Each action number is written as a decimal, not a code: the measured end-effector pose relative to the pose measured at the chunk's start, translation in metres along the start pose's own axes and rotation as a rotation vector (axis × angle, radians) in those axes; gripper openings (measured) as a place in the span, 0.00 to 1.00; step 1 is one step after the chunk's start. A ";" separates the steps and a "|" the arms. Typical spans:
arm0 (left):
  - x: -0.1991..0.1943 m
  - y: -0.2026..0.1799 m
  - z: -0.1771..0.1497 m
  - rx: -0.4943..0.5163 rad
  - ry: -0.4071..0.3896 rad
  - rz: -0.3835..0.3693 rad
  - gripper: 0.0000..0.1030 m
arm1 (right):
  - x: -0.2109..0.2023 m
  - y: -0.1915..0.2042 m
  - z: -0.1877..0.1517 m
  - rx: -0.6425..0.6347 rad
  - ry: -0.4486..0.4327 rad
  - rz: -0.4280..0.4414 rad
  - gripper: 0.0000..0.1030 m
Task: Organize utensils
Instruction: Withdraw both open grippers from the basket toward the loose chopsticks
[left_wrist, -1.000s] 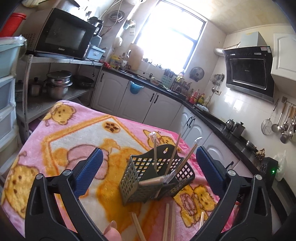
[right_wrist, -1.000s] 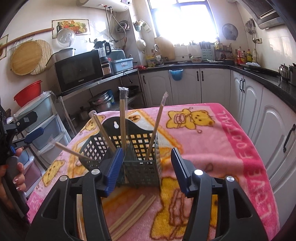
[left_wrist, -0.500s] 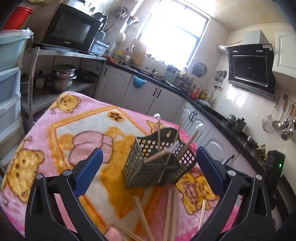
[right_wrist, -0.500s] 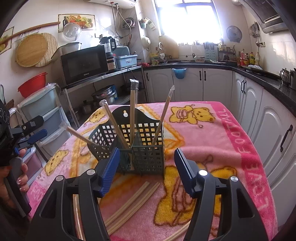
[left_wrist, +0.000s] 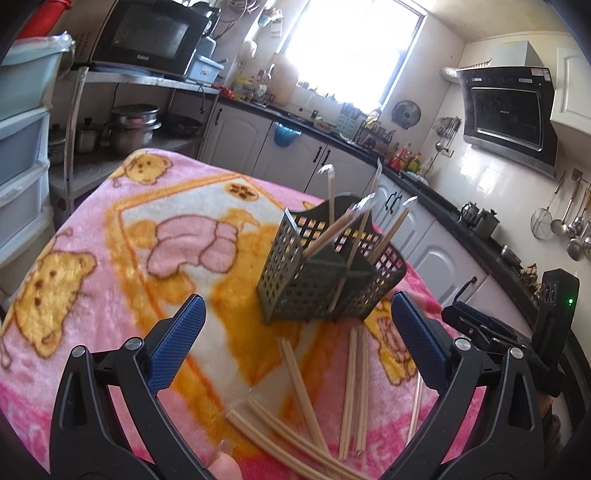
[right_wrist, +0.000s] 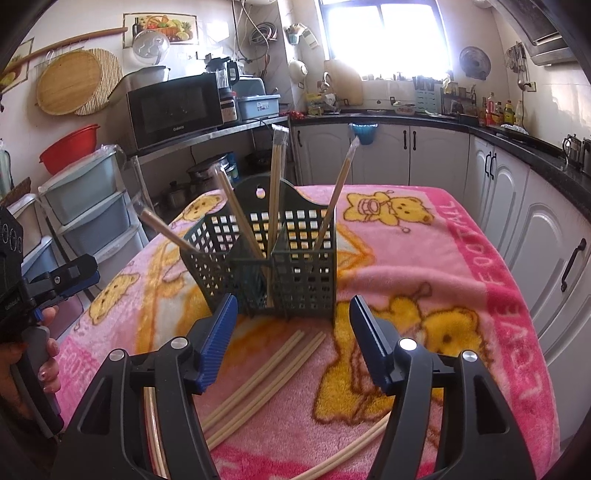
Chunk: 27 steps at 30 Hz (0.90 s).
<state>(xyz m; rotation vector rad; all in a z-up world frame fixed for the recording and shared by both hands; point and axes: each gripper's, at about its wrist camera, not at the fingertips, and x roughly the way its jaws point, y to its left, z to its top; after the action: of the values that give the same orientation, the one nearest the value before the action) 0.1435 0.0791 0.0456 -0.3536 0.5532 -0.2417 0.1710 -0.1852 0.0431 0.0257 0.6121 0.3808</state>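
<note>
— So where are the grippers hanging?
— Left gripper (left_wrist: 295, 332) and right gripper (right_wrist: 290, 326) are both hovering low in frame, jaws apart, empty, facing the basket (right_wrist: 273, 266) at centre; loose chopsticks (right_wrist: 258, 384) are lying beneath.

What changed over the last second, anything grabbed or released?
Both grippers backed away from the utensil caddy, so it sits farther off in each view and more loose chopsticks show on the blanket. Nothing grabbed or released: left gripper and right gripper stay open and empty. The four wrapped chopsticks remain standing in the caddy.
</note>
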 end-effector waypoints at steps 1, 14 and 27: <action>0.000 0.001 -0.002 -0.002 0.005 0.004 0.90 | 0.001 0.000 -0.003 0.000 0.006 0.003 0.59; 0.001 0.016 -0.034 -0.047 0.075 0.042 0.90 | 0.015 -0.007 -0.024 -0.004 0.083 -0.004 0.60; 0.004 0.041 -0.060 -0.110 0.158 0.068 0.90 | 0.028 -0.008 -0.038 -0.023 0.137 0.000 0.60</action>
<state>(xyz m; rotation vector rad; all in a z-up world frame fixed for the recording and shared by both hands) 0.1186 0.0990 -0.0200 -0.4233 0.7349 -0.1745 0.1733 -0.1863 -0.0052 -0.0227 0.7429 0.3914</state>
